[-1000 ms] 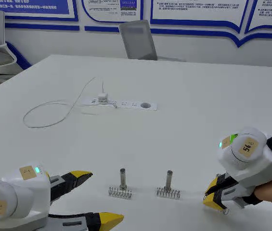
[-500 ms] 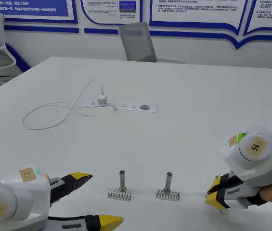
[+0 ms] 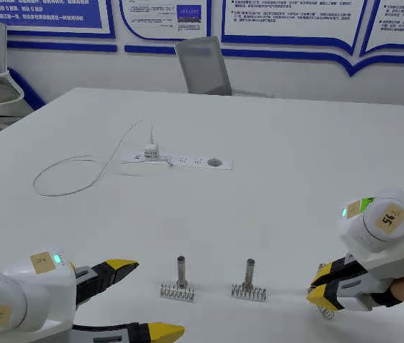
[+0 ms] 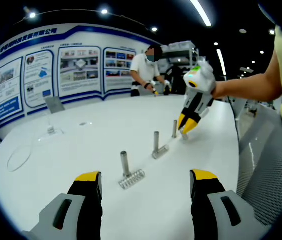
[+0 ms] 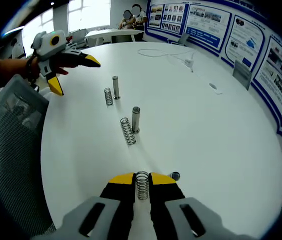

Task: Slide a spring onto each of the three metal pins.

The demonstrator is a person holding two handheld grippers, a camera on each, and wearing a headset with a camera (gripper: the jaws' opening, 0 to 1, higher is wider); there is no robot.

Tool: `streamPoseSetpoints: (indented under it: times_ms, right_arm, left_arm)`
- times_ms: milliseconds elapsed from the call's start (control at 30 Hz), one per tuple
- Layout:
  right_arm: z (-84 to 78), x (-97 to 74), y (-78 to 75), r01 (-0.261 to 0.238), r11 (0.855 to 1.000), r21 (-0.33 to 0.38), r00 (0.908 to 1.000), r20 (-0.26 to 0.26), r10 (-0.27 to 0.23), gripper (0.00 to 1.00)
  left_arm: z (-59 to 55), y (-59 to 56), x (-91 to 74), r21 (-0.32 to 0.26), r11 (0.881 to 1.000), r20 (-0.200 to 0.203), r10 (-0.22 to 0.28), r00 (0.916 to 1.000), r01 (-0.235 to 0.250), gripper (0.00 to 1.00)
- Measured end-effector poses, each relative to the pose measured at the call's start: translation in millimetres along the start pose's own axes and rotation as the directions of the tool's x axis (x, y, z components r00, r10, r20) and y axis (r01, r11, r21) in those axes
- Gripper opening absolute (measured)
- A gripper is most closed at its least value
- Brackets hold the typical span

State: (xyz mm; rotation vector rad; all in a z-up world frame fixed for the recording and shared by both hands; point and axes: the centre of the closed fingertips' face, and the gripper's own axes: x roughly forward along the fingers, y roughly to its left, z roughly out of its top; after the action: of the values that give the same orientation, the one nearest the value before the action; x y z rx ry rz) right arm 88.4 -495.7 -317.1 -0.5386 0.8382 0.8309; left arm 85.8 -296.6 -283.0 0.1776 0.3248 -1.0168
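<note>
At right edge of head view the white-and-yellow right gripper (image 3: 319, 286) angles down and left toward the white tabletop (image 3: 273, 179), jaws clamped on a small coiled metal spring (image 5: 141, 185) that pokes out below the tips. In the right gripper view that spring stands upright between the yellow tips, with the third short grey metal pin (image 5: 175, 176) just beside the right-hand tip. Bottom left, the left gripper (image 3: 143, 299) sits low, roughly level, pointing right, jaws wide apart. Between the grippers the left pin (image 3: 181, 270) and middle pin (image 3: 249, 271) stand upright, each with a spring lying on its side at its base: left loose spring (image 3: 177, 292), middle loose spring (image 3: 249, 291), neither on a pin. The left gripper view has three pins in a row, with the right gripper tips-down near the farthest. On the right gripper a tan sticker (image 3: 391, 218) has two handwritten digits, maybe 54, not sure; small tan label (image 3: 41, 262) on the left gripper unreadable; blue-and-white wall posters (image 3: 180, 14), text too small
</note>
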Motion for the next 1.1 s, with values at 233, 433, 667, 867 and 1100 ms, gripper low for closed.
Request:
streamPoseSetpoints:
  times_ms: [233, 433, 667, 867, 1100]
  right_arm:
    - [0.3, -1.1, 0.9, 0.002, 1.0, 0.017, 0.9999, 0.015, -0.002, 0.12]
    - [2.4, -2.9, 0.8, 0.003, 0.999, 0.035, 0.9992, 0.039, -0.005, 0.12]
    - [1.5, -4.3, 0.7, 0.006, 0.999, 0.047, 0.9989, 0.045, -0.008, 0.12]
    - [4.2, -7.3, 0.9, 0.006, 0.998, 0.065, 0.9975, 0.069, -0.011, 0.12]
    - [5.3, -10.3, 2.4, 0.004, 0.997, 0.083, 0.9957, 0.092, -0.011, 0.12]
  left_arm:
    - [-0.4, -0.9, -0.8, -0.002, 1.0, 0.0, 0.001, 1.0, -0.001, 0.73]
    - [-0.4, -0.6, -0.6, -0.002, 1.0, 0.001, 0.001, 1.0, -0.001, 0.73]
    - [-0.5, -1.0, 0.3, -0.002, 1.0, 0.002, 0.0, 1.0, 0.0, 0.73]
    - [-0.6, -0.7, 1.0, -0.003, 1.0, 0.002, 0.0, 1.0, 0.0, 0.73]
    - [-0.2, -0.2, 1.4, -0.002, 1.0, 0.003, -0.001, 1.0, 0.001, 0.74]
